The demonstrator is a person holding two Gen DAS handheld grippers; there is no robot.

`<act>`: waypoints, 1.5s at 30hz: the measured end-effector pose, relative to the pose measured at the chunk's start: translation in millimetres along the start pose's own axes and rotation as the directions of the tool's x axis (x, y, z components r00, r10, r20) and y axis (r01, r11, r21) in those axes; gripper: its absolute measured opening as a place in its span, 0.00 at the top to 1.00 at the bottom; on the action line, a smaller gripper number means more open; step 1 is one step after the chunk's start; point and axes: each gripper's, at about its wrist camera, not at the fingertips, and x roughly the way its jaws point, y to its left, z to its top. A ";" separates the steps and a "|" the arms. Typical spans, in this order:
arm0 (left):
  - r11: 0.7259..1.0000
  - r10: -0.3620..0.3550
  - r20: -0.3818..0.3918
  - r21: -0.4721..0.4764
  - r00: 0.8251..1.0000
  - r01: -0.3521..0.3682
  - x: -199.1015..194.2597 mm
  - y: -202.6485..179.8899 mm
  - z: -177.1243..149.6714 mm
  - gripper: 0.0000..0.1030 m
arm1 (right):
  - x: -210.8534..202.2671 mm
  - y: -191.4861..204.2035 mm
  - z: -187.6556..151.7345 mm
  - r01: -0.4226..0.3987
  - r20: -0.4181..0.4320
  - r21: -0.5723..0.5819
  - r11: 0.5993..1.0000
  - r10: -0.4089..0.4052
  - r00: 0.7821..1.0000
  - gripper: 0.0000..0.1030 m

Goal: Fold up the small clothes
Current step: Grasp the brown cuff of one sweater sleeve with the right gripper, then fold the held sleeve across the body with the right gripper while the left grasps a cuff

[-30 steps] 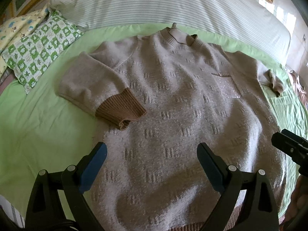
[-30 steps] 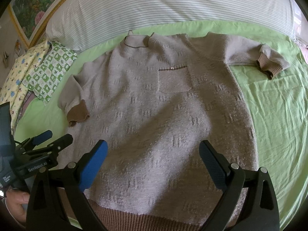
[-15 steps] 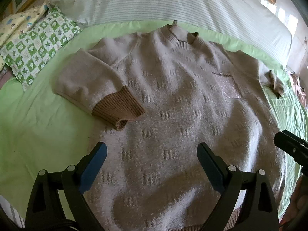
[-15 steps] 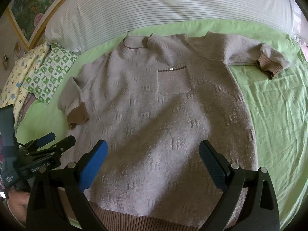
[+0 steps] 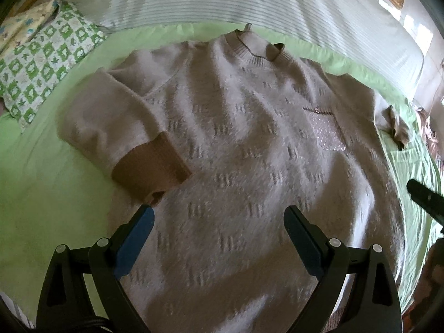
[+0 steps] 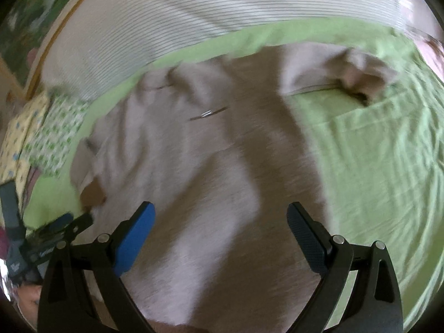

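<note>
A: Sweater (image 5: 244, 149) is lying face up on the green bed sheet (image 5: 41, 183), spreading out ahead of both pairs of jaws, collar at the far end by the striped pillow (image 5: 249, 0).

B: And the left gripper (image 5: 219, 224), what is it doing?

A: It is hovering over the lower body of the sweater, jaws standing wide apart, nothing between them. The brown-cuffed sleeve (image 5: 149, 169) is lying just ahead of the left-hand blue pad (image 5: 136, 236), folded in onto the body.

B: Is the right gripper (image 6: 220, 222) gripping anything?

A: No, its jaws are also gaping wide, with bare knit showing between them. That view is smearing with motion blur, so the knit pattern is not showing.

B: Where is the other sleeve (image 6: 349, 75) sitting?

A: Far ahead of the right gripper's jaws and off to their right, stretching out over the sheet.

B: Anything else around?

A: A green checked cushion (image 5: 41, 75) is resting far ahead and left of the left gripper's jaws, beside the sweater's shoulder. The chest pocket (image 5: 324, 133) is showing ahead and to the right of those jaws
</note>
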 end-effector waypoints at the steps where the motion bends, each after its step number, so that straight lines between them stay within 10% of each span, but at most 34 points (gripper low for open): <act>1: 1.000 -0.003 -0.003 -0.002 1.000 0.003 2.5 -1.1 3.6 0.08 | 0.1 -10.3 6.1 0.024 0.008 0.017 1.000 -0.024 1.000 0.07; 18: 0.997 -0.025 -0.011 -0.072 1.000 0.025 58.9 -19.2 101.1 0.08 | 54.2 -135.3 145.3 0.265 0.072 0.113 0.958 -0.274 0.959 0.22; 24: 0.997 -0.032 -0.032 -0.074 0.999 0.029 81.6 -24.0 112.5 0.08 | 84.5 -155.1 147.3 0.334 -0.017 0.071 0.940 -0.334 0.943 0.52; 26: 0.997 -0.035 -0.048 -0.075 0.998 0.032 87.4 -23.5 111.5 0.08 | 81.3 -156.4 146.8 0.332 -0.012 0.053 0.942 -0.332 0.943 0.79; 28: 0.996 -0.045 -0.055 -0.083 0.997 0.040 89.5 -22.3 108.9 0.08 | 71.0 -153.6 147.8 0.295 0.003 0.077 0.953 -0.296 0.955 0.95; 37: 0.989 -0.092 -0.022 -0.117 0.995 0.089 68.6 -6.5 102.8 0.08 | 12.1 3.3 177.1 -0.094 0.120 -0.084 0.992 0.104 0.987 0.95; 40: 0.984 -0.113 -0.013 -0.142 0.994 0.110 59.8 5.9 99.1 0.08 | 23.7 82.8 186.4 -0.309 0.055 -0.148 0.940 0.320 0.946 0.95; 42: 0.979 -0.127 -0.021 -0.161 0.992 0.122 60.3 13.4 97.8 0.08 | 45.6 130.2 186.2 -0.484 -0.060 -0.122 0.867 0.480 0.875 0.92; 45: 0.970 -0.145 -0.043 -0.200 0.988 0.134 65.4 24.4 96.9 0.08 | 67.8 174.7 174.2 -0.529 -0.157 -0.135 0.838 0.510 0.846 0.71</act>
